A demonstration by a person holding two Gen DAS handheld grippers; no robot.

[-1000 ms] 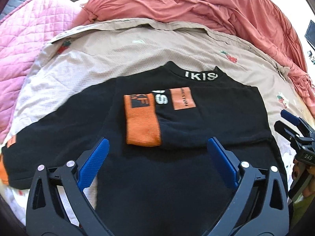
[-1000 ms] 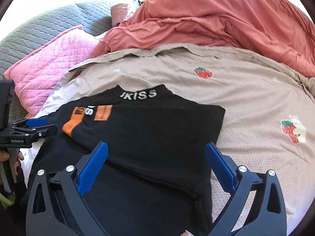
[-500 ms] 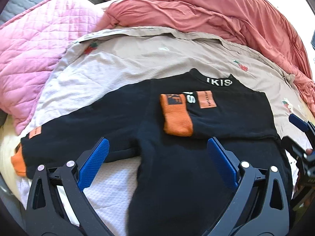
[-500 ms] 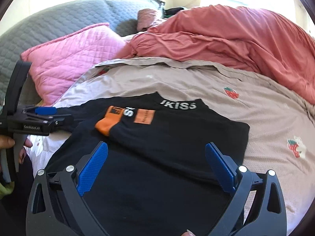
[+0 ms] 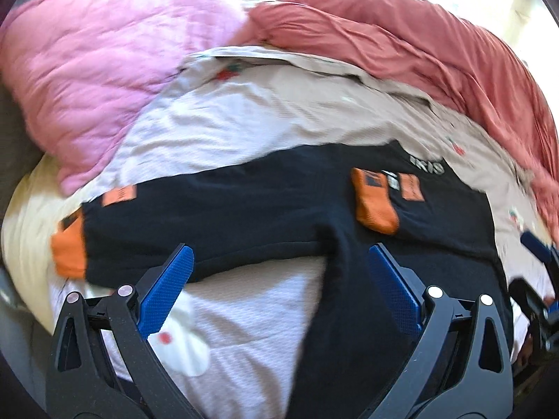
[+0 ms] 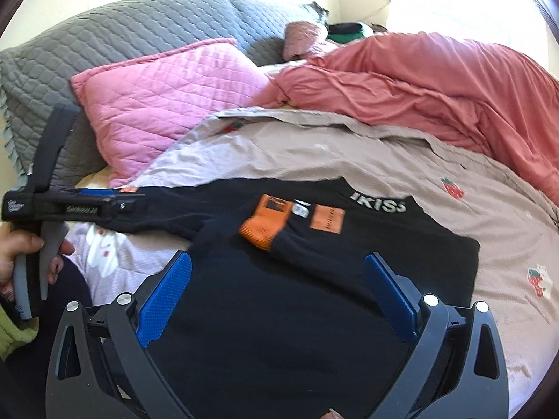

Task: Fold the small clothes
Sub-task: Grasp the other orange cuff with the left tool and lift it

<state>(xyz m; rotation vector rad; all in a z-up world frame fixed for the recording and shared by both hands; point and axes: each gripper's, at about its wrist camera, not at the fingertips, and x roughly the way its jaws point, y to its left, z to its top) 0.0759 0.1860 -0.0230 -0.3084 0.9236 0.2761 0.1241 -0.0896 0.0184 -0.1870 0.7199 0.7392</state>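
One sleeve of the black sweater (image 6: 279,300) is already folded across the chest, its orange cuff (image 6: 265,225) lying just below the collar; the other sleeve (image 5: 209,223) is stretched out flat to the left on the bed. That sleeve is judged to be the step in hand. It is best pinched near its orange cuff (image 5: 68,244), lifted only a little and carried across to match the first — the body of the garment must not be dragged. Both the left tongs (image 5: 276,279) and the right tongs (image 6: 276,286) are held apart with nothing between them, above the sweater. The surface is a soft beige sheet (image 6: 349,153) with strawberry prints — wrinkles are likely. A pink pillow (image 6: 167,94), a grey quilt (image 6: 122,38) and a rumpled red blanket (image 6: 436,80) are seen behind.
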